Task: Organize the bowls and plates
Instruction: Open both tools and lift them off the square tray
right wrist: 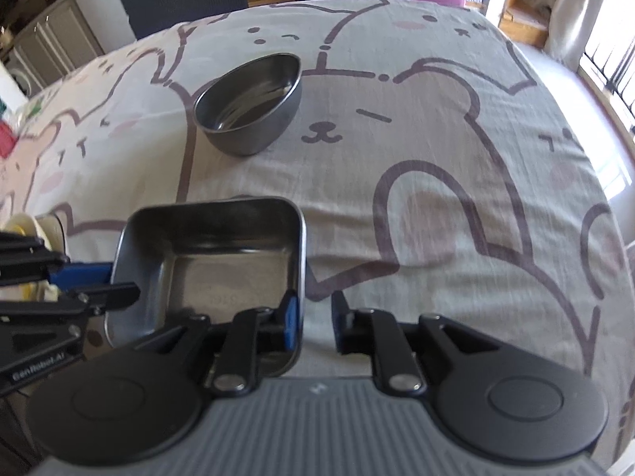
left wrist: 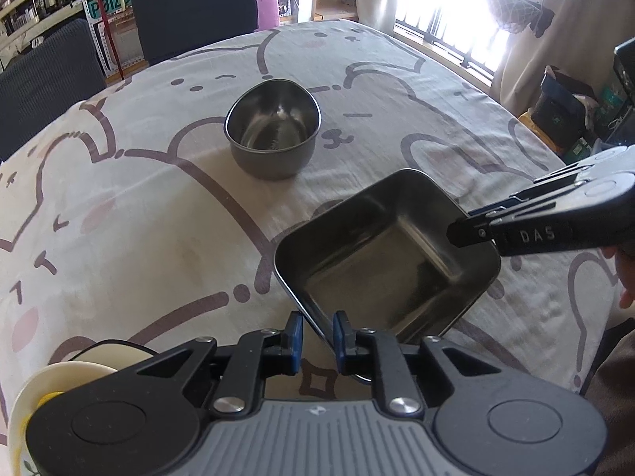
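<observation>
- Square stainless-steel tray (left wrist: 387, 256) with rounded corners, tilted above the grey bear-print tablecloth (left wrist: 158, 214), lifted clear of the cloth at its near edge.
- Left gripper (left wrist: 317, 335): blue-padded fingers set apart on either side of the tray's near rim, a gap visible at one pad; firm contact impossible to tell.
- Right gripper (right wrist: 313, 323): fingers parted, straddling the tray's right wall (right wrist: 302, 261), left pad inside, right pad outside and not touching.
- Oval stainless-steel bowl (left wrist: 274, 131), upright and empty on the cloth, well beyond the tray.
- Cream ceramic dishes (left wrist: 63, 377) at the near left edge, partly hidden behind the left gripper.
- Dark fabric chairs (left wrist: 194, 8) along the far side of the table.
</observation>
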